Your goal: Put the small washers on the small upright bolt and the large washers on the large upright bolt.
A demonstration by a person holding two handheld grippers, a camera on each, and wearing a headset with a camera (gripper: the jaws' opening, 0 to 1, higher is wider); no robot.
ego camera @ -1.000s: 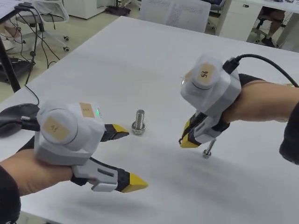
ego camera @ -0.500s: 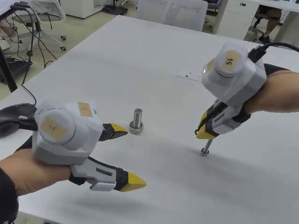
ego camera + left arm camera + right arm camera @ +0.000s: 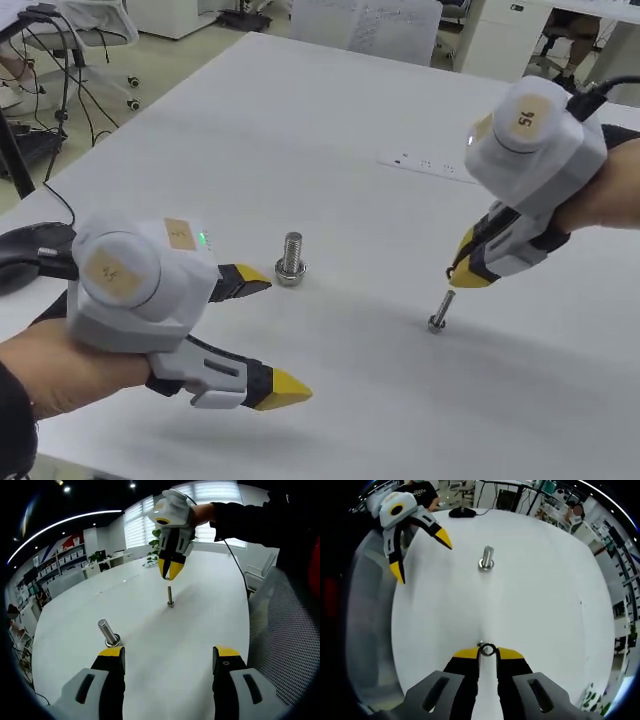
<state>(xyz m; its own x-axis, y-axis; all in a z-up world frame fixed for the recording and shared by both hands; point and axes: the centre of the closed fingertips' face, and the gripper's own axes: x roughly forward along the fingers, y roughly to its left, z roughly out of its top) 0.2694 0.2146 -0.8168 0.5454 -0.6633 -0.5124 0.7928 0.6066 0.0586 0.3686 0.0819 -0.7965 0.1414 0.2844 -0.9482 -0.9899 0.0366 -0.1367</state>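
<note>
Progress: judged near done (base rings too small to count) | large steel upright bolt at 9 o'clock of small steel upright bolt on white table | left gripper jaws apart, empty | right gripper jaws together, at small bolt's 1 o'clock.

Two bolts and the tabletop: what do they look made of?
Large bolt: bare metal, likely steel; silver-grey with bright glints on the threads. Small bolt: also metal, greyer and duller; too small to tell any plating. Tabletop: smooth matte white, probably laminate or painted board; no grain, only soft shadows.
</note>
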